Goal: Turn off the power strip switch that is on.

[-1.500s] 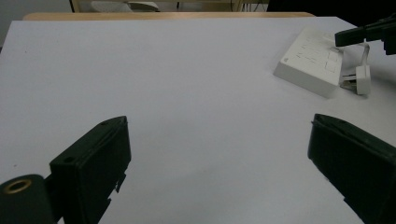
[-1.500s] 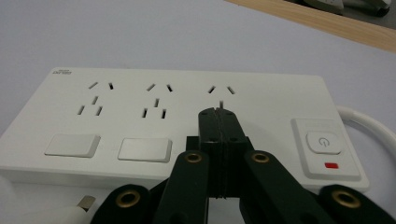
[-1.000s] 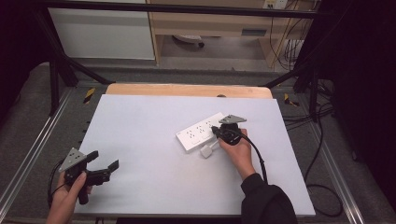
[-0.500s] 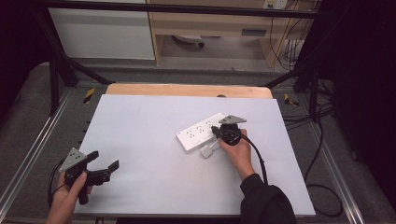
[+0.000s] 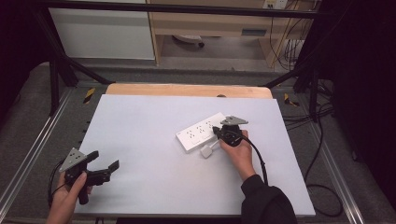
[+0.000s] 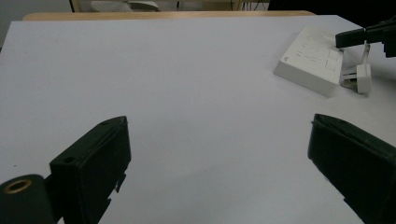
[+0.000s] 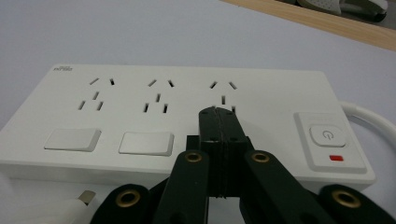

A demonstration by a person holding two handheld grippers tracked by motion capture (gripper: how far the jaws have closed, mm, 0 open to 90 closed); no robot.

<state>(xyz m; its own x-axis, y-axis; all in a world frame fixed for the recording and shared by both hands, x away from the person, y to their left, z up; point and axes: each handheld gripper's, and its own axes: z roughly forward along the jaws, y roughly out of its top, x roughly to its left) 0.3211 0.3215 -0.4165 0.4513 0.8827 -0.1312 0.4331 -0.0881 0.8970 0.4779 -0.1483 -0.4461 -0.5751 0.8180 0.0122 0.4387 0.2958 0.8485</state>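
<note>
The power strip (image 7: 187, 116) is white with a red mark under its switch; the plug (image 5: 206, 152) is white, the desk (image 5: 140, 121) pale grey-white, both tools black.

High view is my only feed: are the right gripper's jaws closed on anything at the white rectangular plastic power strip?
Observer: No. The right gripper has its jaws shut on each other, empty, with the tips at the third socket group of the white rectangular plastic power strip.
Operator: Does it have a switch?
Observer: Yes, a square white power button at the cable end, with a small red mark below it.
Operator: What is the white thing beside the strip?
Observer: A small white plastic plug lying on the table, its metal prongs pointing towards the strip's side.
</note>
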